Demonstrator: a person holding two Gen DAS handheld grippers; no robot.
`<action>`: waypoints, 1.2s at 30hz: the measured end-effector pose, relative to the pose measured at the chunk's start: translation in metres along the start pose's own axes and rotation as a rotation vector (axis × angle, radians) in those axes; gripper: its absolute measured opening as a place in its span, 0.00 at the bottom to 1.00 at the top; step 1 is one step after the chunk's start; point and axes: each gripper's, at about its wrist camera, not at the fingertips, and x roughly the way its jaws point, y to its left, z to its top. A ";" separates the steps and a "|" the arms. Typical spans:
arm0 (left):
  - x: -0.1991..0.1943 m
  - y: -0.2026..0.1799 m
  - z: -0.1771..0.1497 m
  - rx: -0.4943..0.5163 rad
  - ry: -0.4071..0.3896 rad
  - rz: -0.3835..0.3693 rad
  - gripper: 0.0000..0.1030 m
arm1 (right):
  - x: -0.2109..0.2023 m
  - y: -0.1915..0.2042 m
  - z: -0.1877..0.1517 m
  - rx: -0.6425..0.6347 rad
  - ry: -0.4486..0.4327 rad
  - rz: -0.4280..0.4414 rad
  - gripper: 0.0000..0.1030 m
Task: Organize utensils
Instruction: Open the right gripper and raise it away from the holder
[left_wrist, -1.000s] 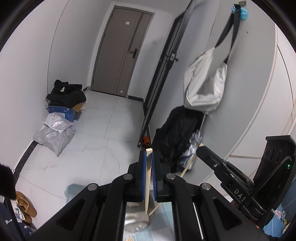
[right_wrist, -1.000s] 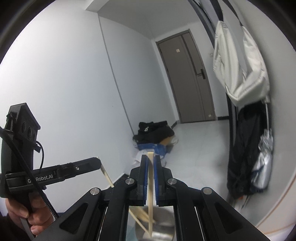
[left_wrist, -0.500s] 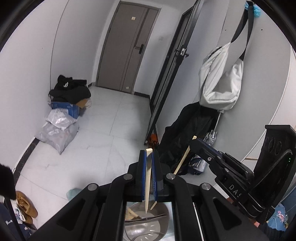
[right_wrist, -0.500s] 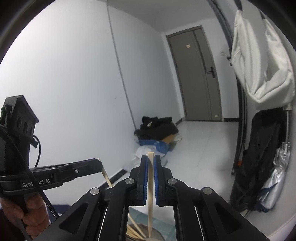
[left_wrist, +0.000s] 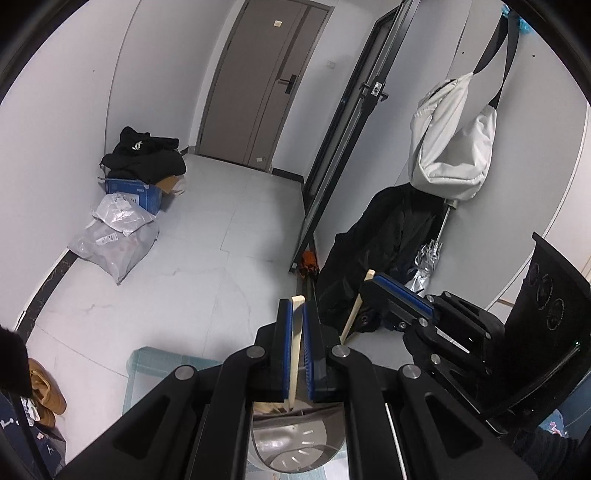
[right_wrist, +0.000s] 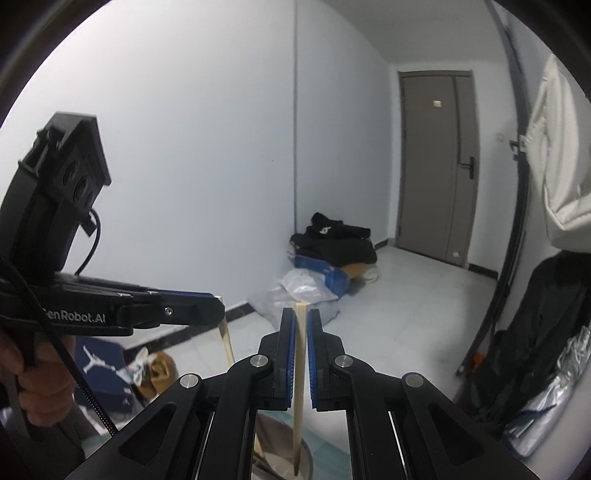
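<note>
My left gripper holds a pale wooden chopstick upright between its blue pads, its lower end over a steel utensil holder with slotted base. My right gripper holds a second chopstick upright; a slim gap shows beside the stick, and its tip hangs over the holder's rim. Each gripper shows in the other's view: the right one at right with its stick, the left one at left with its stick.
The holder stands on a pale teal mat. Beyond are a tiled floor, a blue box with black clothes, grey bags, a brown door, a hanging white bag and black coat.
Both grippers have tilted downward and moved closer over the steel holder, which now shows more fully. The chopsticks stay gripped; the right gripper's jaws look slightly less tight.
</note>
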 end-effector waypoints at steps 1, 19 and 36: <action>0.000 -0.001 -0.001 0.002 0.004 0.001 0.02 | 0.001 0.001 -0.002 -0.007 0.005 0.004 0.05; 0.006 0.005 -0.022 -0.003 0.142 0.031 0.18 | 0.008 0.008 -0.042 0.042 0.130 0.040 0.27; -0.061 -0.004 -0.047 -0.011 -0.035 0.198 0.70 | -0.072 0.021 -0.049 0.256 0.045 -0.068 0.54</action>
